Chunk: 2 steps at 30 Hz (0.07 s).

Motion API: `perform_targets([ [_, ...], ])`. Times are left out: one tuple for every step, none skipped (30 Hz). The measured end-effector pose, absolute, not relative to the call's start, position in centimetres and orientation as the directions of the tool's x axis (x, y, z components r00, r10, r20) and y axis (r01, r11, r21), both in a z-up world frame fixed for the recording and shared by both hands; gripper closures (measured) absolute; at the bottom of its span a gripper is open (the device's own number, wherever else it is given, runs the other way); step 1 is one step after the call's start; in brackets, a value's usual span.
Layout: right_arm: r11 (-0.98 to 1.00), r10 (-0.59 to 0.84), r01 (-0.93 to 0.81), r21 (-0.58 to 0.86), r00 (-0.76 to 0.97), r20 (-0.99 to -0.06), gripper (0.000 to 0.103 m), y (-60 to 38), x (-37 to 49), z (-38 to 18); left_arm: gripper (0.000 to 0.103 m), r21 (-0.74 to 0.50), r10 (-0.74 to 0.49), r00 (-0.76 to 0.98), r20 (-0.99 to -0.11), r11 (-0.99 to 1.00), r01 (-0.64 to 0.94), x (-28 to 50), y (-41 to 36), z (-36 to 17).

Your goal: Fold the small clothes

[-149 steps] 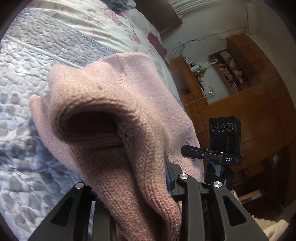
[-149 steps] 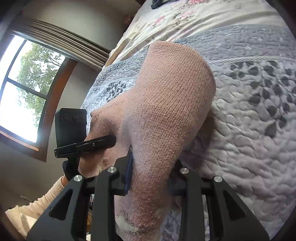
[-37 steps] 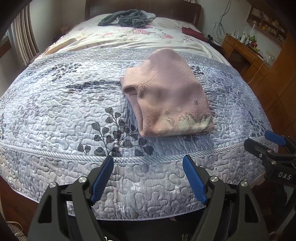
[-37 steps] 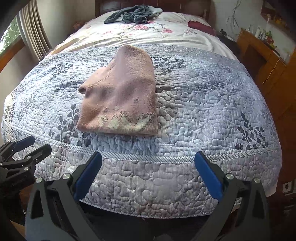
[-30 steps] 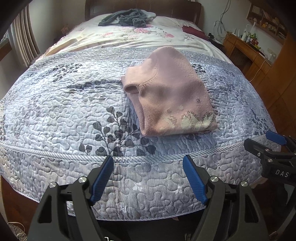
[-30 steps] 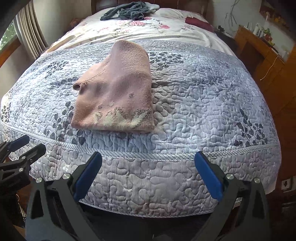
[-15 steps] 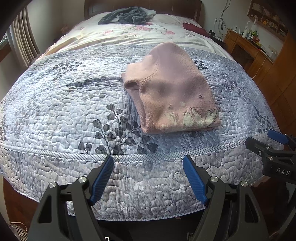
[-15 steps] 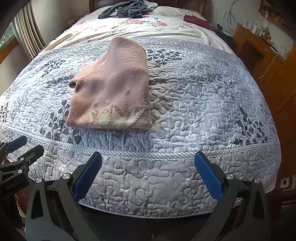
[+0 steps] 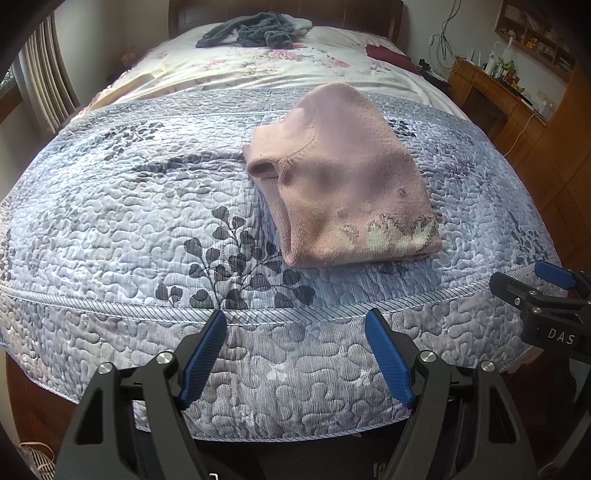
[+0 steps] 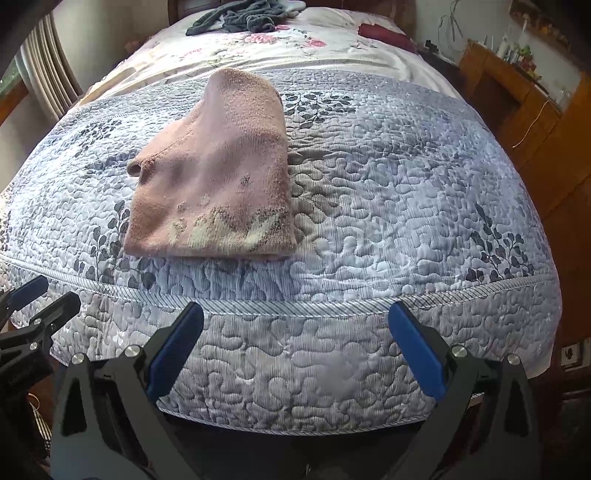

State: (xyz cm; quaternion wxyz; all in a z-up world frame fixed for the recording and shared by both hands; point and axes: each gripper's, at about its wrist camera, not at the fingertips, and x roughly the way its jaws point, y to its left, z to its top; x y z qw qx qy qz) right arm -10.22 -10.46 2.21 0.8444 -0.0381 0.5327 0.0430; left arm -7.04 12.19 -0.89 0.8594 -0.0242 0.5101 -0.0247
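A pink knitted sweater [image 9: 343, 177] lies folded on the grey-blue quilt [image 9: 129, 206], its pale pattern along the near edge. The right wrist view shows the same sweater [image 10: 218, 177] left of centre on the quilt [image 10: 399, 192]. My left gripper [image 9: 295, 350] is open, held back off the foot of the bed with nothing between its blue pads. My right gripper [image 10: 295, 343] is open too, likewise short of the quilt's edge. Each gripper shows in the other's view: the right gripper [image 9: 546, 295] at the right edge, the left gripper [image 10: 33, 306] at the left edge.
A dark grey-green garment [image 9: 255, 33] lies bunched at the head of the bed on a floral sheet [image 9: 280, 66]. A dark red item [image 9: 388, 55] sits at the far right. Wooden furniture [image 9: 498, 96] stands right of the bed, curtains [image 9: 44, 88] on the left.
Five seconds ago both grippers were shut on the pink sweater, held up; they have let it go and pulled back. Over the last second both views drifted only slightly.
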Motion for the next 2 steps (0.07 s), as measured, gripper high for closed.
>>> perform_targets([
  [0.993, 0.033, -0.113, -0.018, 0.427, -0.903, 0.003, -10.48, -10.21, 2.17, 0.025, -0.067, -0.068, 0.478, -0.876, 0.998, 0.019, -7.03, 12.21, -0.89],
  [0.994, 0.033, -0.112, -0.016, 0.426, -0.904, 0.003, -10.51, -10.18, 2.14, 0.025, -0.066, -0.068, 0.478, -0.876, 0.998, 0.020, -7.00, 12.23, -0.91],
])
